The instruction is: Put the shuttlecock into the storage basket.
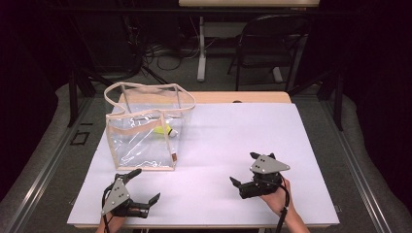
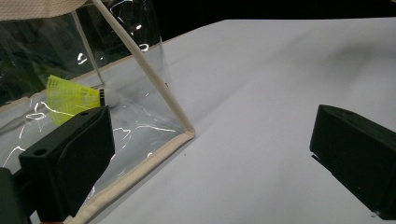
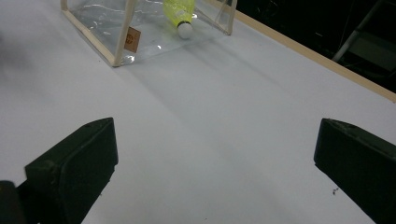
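Observation:
A clear plastic bag [image 1: 145,128] with beige trim stands open-topped on the left of the white table. Inside it lies a yellow shuttlecock [image 1: 165,130] with a white cork. My left gripper [image 1: 145,184] rests near the front edge, just in front of the bag's near right corner, open and empty. In the left gripper view the bag [image 2: 154,79] and shuttlecock [image 2: 70,95] sit beyond the left jaw of the left gripper [image 2: 210,135]. My right gripper [image 1: 244,168] lies open and empty at front right, pointing toward the bag [image 3: 119,35] and shuttlecock [image 3: 180,11] beyond the right gripper [image 3: 215,140].
The white tabletop [image 1: 243,131] has a wooden strip [image 1: 252,97] along its far edge. Beyond it stand a black chair [image 1: 272,41], a white desk leg [image 1: 201,48] and floor cables [image 1: 160,53]. A small brown tag [image 3: 132,39] hangs on the bag's corner.

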`<action>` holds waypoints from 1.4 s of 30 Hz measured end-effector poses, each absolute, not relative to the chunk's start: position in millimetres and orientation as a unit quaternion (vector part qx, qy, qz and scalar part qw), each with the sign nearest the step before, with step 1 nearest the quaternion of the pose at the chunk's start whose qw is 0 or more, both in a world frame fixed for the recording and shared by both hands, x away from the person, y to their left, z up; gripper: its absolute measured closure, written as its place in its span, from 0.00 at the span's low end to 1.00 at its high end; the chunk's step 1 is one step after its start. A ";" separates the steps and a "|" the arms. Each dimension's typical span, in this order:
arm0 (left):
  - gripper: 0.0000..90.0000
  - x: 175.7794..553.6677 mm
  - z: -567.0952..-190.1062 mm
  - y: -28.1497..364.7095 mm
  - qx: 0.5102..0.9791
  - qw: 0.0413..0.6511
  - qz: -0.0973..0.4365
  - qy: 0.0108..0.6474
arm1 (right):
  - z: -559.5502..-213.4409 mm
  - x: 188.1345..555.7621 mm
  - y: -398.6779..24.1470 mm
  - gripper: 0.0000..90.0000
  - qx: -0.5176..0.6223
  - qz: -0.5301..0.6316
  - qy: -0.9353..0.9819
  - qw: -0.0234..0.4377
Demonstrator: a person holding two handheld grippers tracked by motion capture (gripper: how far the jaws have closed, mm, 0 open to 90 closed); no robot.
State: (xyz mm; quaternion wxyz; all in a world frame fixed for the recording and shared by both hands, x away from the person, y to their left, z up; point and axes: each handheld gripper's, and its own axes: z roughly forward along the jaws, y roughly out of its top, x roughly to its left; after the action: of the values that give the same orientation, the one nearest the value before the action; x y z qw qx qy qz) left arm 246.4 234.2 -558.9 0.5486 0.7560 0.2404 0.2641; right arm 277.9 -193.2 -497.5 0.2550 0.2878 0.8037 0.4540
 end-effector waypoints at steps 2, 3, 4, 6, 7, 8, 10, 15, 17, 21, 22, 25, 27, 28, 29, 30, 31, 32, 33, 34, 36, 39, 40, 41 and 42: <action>0.00 246.5 -559.0 234.1 0.756 0.548 0.264 0.241 | -500.2 275.0 -195.1 0.00 0.286 0.456 0.801 0.260; 0.00 246.5 -559.0 234.0 0.756 0.548 0.264 0.240 | -501.5 273.4 -196.1 0.00 0.286 0.457 0.800 0.264; 0.00 246.4 -559.0 233.8 0.756 0.548 0.264 0.240 | -502.8 271.8 -197.1 0.00 0.285 0.458 0.799 0.265; 0.00 246.4 -559.0 233.7 0.757 0.548 0.264 0.240 | -505.3 269.5 -198.8 0.00 0.282 0.458 0.798 0.272; 0.00 246.4 -559.0 233.7 0.757 0.548 0.264 0.240 | -506.5 268.3 -199.4 0.00 0.283 0.459 0.797 0.273; 0.00 246.5 -559.0 233.7 0.757 0.547 0.264 0.240 | -507.4 267.1 -200.5 0.00 0.281 0.461 0.796 0.274; 0.00 246.5 -559.1 233.5 0.757 0.548 0.264 0.240 | -509.1 265.9 -201.9 0.00 0.280 0.462 0.795 0.276; 0.00 246.3 -559.0 233.5 0.757 0.547 0.264 0.240 | -513.2 262.5 -204.5 0.00 0.277 0.466 0.794 0.277; 0.00 246.2 -559.1 233.6 0.757 0.547 0.264 0.239 | -515.2 260.1 -205.0 0.00 0.275 0.468 0.793 0.275; 0.00 246.3 -559.1 233.4 0.758 0.547 0.264 0.239 | -519.6 255.4 -206.1 0.00 0.266 0.471 0.795 0.274; 0.00 246.2 -559.2 233.3 0.758 0.547 0.264 0.239 | -520.4 254.3 -206.5 0.00 0.262 0.473 0.795 0.274; 0.00 246.2 -559.2 233.2 0.758 0.547 0.264 0.238 | -522.2 251.4 -207.4 0.00 0.258 0.475 0.795 0.275; 0.00 246.2 -559.1 233.4 0.758 0.547 0.264 0.239 | -523.3 249.7 -208.4 0.00 0.257 0.475 0.796 0.274; 0.00 246.3 -559.2 233.4 0.758 0.547 0.264 0.238 | -524.0 249.0 -209.1 0.00 0.255 0.477 0.795 0.275; 0.00 246.4 -559.3 233.2 0.758 0.547 0.263 0.239 | -524.7 248.1 -209.8 0.00 0.255 0.478 0.795 0.273; 0.00 246.3 -559.3 233.2 0.758 0.547 0.263 0.239 | -525.5 247.5 -210.6 0.00 0.253 0.479 0.796 0.271; 0.00 246.2 -559.3 233.1 0.758 0.547 0.264 0.238 | -526.3 246.5 -211.3 0.00 0.253 0.480 0.795 0.271; 0.00 246.2 -559.2 233.0 0.758 0.547 0.264 0.238 | -526.9 245.7 -212.1 0.00 0.251 0.482 0.795 0.270; 0.00 246.2 -559.2 233.1 0.758 0.547 0.264 0.238 | -527.3 244.9 -212.9 0.00 0.249 0.482 0.796 0.268; 0.00 246.1 -559.2 233.1 0.758 0.547 0.264 0.238 | -527.7 243.9 -213.7 0.00 0.248 0.483 0.795 0.269; 0.00 246.2 -559.1 233.3 0.758 0.547 0.264 0.238 | -528.4 242.0 -215.5 0.00 0.244 0.488 0.794 0.268; 0.00 246.1 -559.2 233.2 0.758 0.547 0.264 0.238 | -529.9 239.3 -217.9 0.00 0.241 0.491 0.793 0.268; 0.00 246.0 -559.2 233.3 0.758 0.547 0.264 0.238 | -530.4 238.6 -218.5 0.00 0.242 0.491 0.793 0.268; 0.00 246.0 -559.2 233.3 0.759 0.546 0.264 0.237 | -531.1 238.0 -219.1 0.00 0.240 0.492 0.793 0.267; 0.00 246.1 -559.2 233.3 0.758 0.547 0.264 0.238 | -532.0 237.2 -219.6 0.00 0.239 0.493 0.792 0.269</action>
State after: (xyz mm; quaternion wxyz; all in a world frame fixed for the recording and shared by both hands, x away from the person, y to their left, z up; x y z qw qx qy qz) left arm 246.1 233.3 -559.2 0.5465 0.7583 0.2378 0.2639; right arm 237.2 -219.6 -532.0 0.2687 0.2391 0.7922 0.4930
